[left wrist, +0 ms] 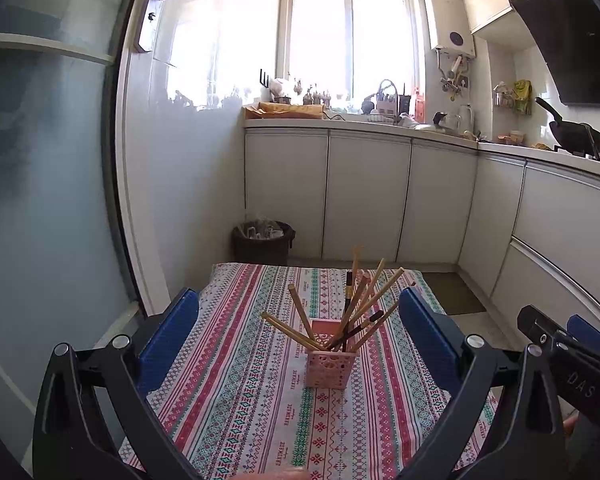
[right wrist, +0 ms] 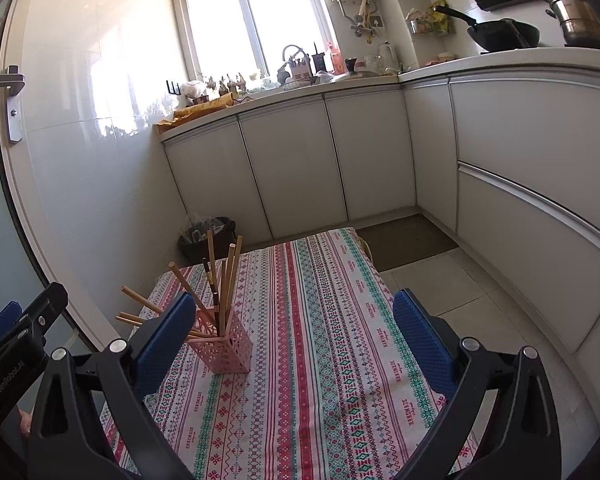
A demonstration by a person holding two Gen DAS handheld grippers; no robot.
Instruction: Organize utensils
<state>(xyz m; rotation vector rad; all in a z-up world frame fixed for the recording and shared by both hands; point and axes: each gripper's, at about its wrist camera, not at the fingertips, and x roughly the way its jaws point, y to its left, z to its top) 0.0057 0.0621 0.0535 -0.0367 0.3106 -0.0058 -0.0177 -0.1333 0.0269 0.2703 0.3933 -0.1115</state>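
A pink lattice holder stands upright on the striped tablecloth. Several wooden chopsticks and a dark one fan out of it. My left gripper is open and empty, raised above the table, with the holder between and beyond its blue pads. In the right wrist view the holder and chopsticks stand left of centre, just past the left pad. My right gripper is open and empty over the cloth.
A dark waste bin stands on the floor beyond the table's far left corner. White cabinets and a cluttered counter run along the back and right. A brown floor mat lies right of the table. The right gripper's body shows at right.
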